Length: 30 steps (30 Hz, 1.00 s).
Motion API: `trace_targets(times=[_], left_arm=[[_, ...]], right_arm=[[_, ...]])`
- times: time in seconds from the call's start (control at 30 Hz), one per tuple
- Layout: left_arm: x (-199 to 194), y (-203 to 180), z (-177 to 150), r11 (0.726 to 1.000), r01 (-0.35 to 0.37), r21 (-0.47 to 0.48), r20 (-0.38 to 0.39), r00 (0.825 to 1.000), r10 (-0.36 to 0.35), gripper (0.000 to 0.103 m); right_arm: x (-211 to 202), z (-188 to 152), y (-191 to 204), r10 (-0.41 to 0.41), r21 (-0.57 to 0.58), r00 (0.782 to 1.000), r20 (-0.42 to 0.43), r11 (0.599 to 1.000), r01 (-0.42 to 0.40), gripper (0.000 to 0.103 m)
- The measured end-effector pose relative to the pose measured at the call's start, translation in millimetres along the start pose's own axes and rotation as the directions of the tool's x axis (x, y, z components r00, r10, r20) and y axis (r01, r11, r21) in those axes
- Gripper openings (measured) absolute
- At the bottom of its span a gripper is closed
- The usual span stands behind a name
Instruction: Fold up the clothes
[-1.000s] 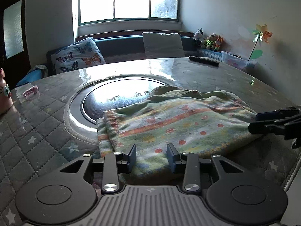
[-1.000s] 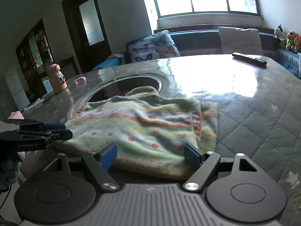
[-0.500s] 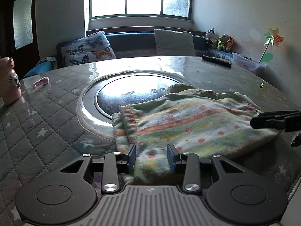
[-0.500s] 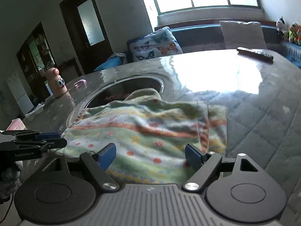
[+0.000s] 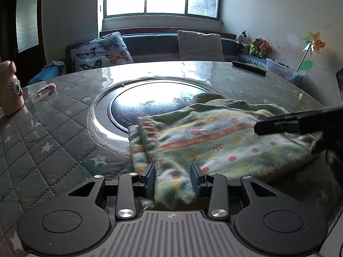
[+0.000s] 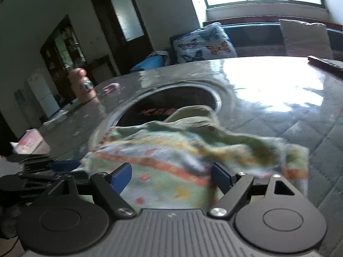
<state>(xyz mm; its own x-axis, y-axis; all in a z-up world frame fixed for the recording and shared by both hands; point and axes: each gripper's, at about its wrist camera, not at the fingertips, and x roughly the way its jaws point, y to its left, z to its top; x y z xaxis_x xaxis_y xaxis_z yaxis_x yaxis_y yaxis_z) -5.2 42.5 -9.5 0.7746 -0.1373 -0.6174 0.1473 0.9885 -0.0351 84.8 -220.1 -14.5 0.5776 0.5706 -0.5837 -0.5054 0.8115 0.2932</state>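
Observation:
A folded garment with green, orange and yellow stripes and red dots (image 5: 216, 141) lies on the round table, partly over the glass turntable. My left gripper (image 5: 172, 177) is open, its fingers on either side of the garment's near edge. My right gripper (image 6: 172, 176) is open wide over the garment (image 6: 182, 156), whose cloth looks lifted and blurred between its fingers. The right gripper also shows in the left wrist view (image 5: 300, 124), at the garment's right end. The left gripper shows in the right wrist view (image 6: 42, 167), at the garment's left end.
The table has a quilted star-pattern cover (image 5: 42, 137) and a central glass turntable (image 5: 150, 102). A pink character bottle (image 5: 9, 90), a small pink object (image 5: 47, 88) and a black remote (image 5: 248, 68) lie on it. A bench with cushions (image 5: 100, 51) stands behind.
Both grippers have moved in over the garment's near edge. The right wrist view has tilted and risen, and the cloth beneath it now looks raised and rumpled.

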Motion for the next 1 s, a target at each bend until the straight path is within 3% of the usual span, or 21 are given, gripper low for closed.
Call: trace_targets(times=[0.27, 0.53, 0.8, 1.0], left_arm=[[2, 2, 1, 1.000, 0.001, -0.006, -0.008, 1.000, -0.001, 0.040], [3, 0, 3, 1.000, -0.005, -0.003, -0.015, 1.000, 0.005, 0.040], [3, 1, 3, 1.000, -0.009, -0.005, -0.017, 1.000, 0.009, 0.042], [1, 3, 6, 1.000, -0.021, -0.018, -0.016, 1.000, 0.021, 0.050]], right_arm=[[4, 15, -34, -0.122, 0.034, 0.992, 0.014, 0.992, 0.122, 0.084], [21, 25, -21, 0.016, 0.033, 1.000, 0.005, 0.999, -0.016, 0.084], [29, 34, -36, -0.034, 0.080, 0.999, -0.002, 0.996, 0.034, 0.081], [16, 29, -15, -0.053, -0.015, 0.998, 0.017, 0.998, 0.054, 0.082]])
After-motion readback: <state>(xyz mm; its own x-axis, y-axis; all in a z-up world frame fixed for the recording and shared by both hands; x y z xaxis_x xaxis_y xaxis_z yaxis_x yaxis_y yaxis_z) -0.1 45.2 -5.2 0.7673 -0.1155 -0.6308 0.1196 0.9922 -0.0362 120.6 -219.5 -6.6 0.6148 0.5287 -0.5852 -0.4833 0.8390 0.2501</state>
